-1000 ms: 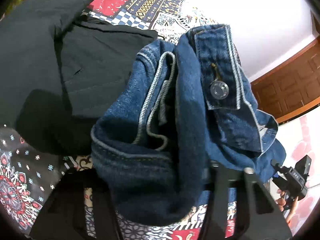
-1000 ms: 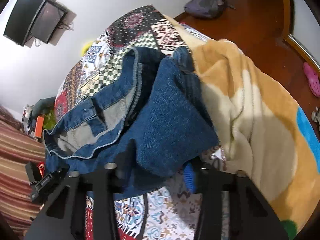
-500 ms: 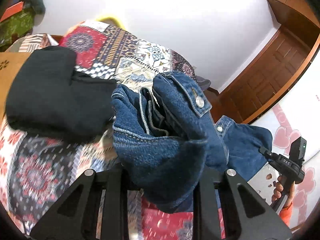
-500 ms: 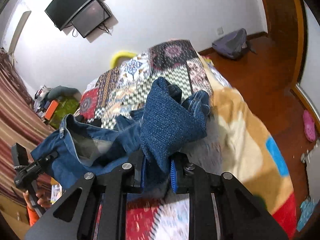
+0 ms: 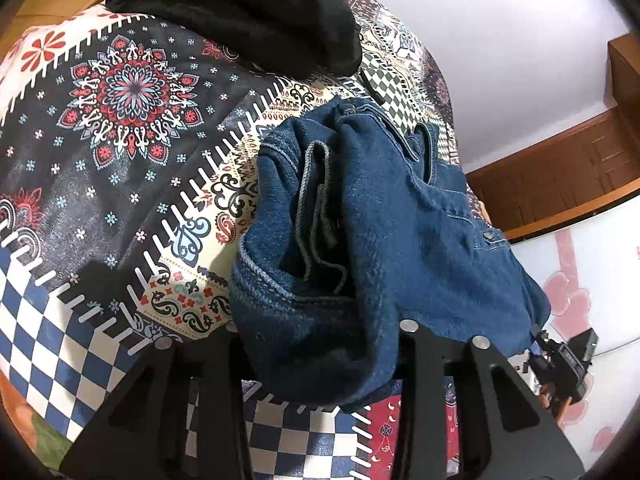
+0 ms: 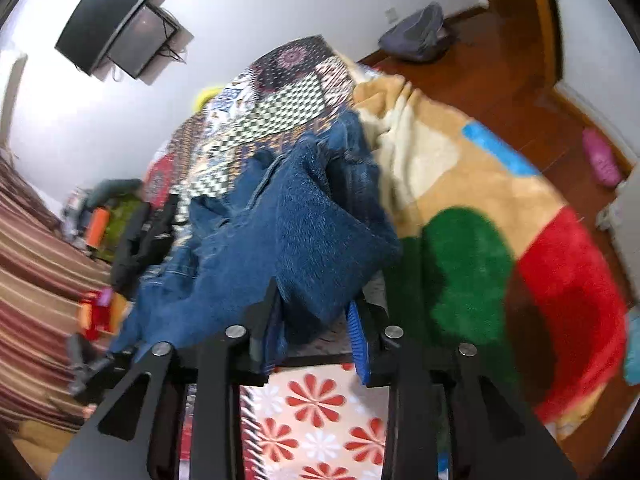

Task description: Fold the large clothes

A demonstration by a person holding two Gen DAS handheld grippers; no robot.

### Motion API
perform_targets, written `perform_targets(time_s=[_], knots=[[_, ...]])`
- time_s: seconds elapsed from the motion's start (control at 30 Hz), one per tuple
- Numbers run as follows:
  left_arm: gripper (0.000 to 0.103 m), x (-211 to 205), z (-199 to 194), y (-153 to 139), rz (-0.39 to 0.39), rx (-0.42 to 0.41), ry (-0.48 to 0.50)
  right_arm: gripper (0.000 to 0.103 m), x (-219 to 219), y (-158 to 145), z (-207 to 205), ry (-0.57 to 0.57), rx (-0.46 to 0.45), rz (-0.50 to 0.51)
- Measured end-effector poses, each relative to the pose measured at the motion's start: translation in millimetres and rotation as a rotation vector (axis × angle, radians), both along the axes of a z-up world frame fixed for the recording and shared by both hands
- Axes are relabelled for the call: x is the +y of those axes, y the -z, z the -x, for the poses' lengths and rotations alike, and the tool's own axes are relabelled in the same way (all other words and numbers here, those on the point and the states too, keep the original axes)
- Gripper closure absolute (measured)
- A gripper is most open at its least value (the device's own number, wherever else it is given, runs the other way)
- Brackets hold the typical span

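Observation:
A blue denim jacket (image 5: 380,220) hangs bunched above the patterned bedspread (image 5: 120,120), stretched between my two grippers. A thick fold of it fills my left gripper (image 5: 320,344), whose jaws are opening; the cloth is still pinched between them. In the right wrist view, another fold of the denim jacket (image 6: 296,232) sits between the blue pads (image 6: 356,332) of my right gripper (image 6: 314,316), whose jaws are also opening while holding the cloth. The other gripper, held by a hand, shows at the right edge (image 5: 568,360).
A folded black garment (image 5: 240,4) lies at the far end of the bed. A fleece blanket (image 6: 480,200) in tan, green and red covers the bed's right side. A wall television (image 6: 116,36) and a grey bag (image 6: 420,36) on the wooden floor lie beyond.
Both grippers have swung across the bed with the jacket. Their jaws narrowed on the denim half a second ago and now stand wider. The black garment now sits farther away in the left view.

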State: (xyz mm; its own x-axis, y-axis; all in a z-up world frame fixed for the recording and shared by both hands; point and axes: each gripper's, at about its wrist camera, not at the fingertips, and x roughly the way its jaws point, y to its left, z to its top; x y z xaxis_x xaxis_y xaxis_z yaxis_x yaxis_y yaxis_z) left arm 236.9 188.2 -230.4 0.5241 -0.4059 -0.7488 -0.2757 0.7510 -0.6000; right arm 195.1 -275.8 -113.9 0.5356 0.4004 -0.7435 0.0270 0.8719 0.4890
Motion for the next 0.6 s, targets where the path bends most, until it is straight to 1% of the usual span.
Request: perform_targets(time_s=[0.03,0.13,0.2,0.23,0.27,0.3,0.33,0.43,0.53,0.6], knots=[[0.062,-1,-4,0,-0.026,0.002,0.0,0.071,0,-4,2,0.007,-0.012,0.041],[0.059,-9,3,-5,-0.063,0.002,-0.013,0.07,2,-18,11,0.018,-0.047,0.177],[0.059,-7,3,-2,-0.068,0.002,-0.027,0.069,6,-27,16,0.029,-0.072,0.269],[0.059,-6,2,-3,-0.068,-0.001,-0.033,0.069,7,-32,17,0.027,-0.088,0.296],[0.062,-6,3,-3,-0.068,-0.01,-0.035,0.068,8,-35,18,0.023,-0.097,0.306],[0.07,-9,1,-6,-0.07,-0.027,-0.035,0.065,11,-39,17,0.017,-0.107,0.316],[0.075,-10,0,-11,-0.075,-0.046,-0.034,0.061,15,-44,15,0.007,-0.118,0.326],[0.08,-12,-4,-31,-0.098,-0.093,-0.054,0.056,32,-55,12,-0.032,-0.163,0.333],[0.084,-6,-8,-56,-0.078,-0.152,-0.088,0.056,57,-64,2,-0.106,-0.196,0.321],[0.085,-4,-8,-73,-0.083,-0.19,-0.106,0.056,81,-65,-5,-0.171,-0.211,0.311]])
